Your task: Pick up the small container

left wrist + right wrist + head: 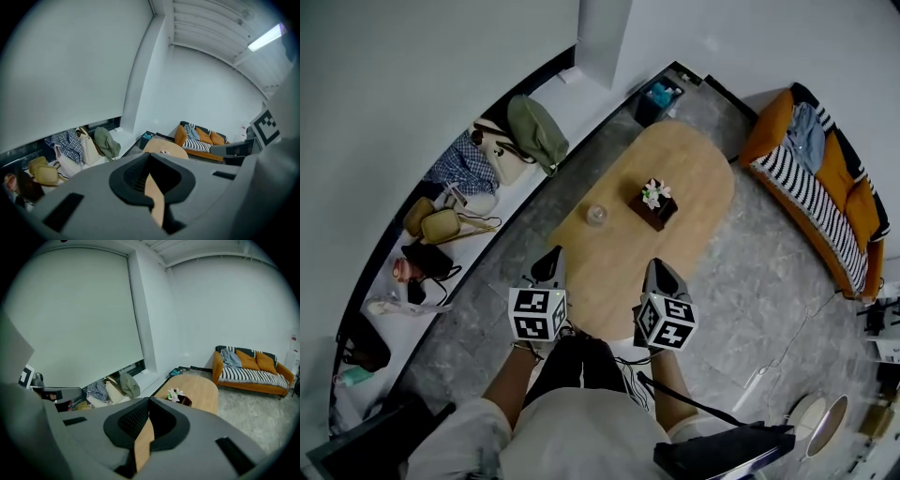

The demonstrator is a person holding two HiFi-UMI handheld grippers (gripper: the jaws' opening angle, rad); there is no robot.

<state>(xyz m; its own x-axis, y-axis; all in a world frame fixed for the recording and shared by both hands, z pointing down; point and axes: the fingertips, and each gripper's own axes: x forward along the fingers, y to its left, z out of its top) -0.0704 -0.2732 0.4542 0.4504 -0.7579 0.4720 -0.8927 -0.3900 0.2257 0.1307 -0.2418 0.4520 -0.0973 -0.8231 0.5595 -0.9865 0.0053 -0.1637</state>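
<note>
head view shows my left gripper (pixel 551 261) and right gripper (pixel 657 270) both closed, empty, apart from the small container (pixel 596 215) on the table (pixel 698 183).

In the head view, low in the middle, the left gripper (pixel 551 258) and the right gripper (pixel 657 270) are covering the near end of the worktop (pixel 694 187). The small container (pixel 596 215) is showing too small to tell its contents.
</note>
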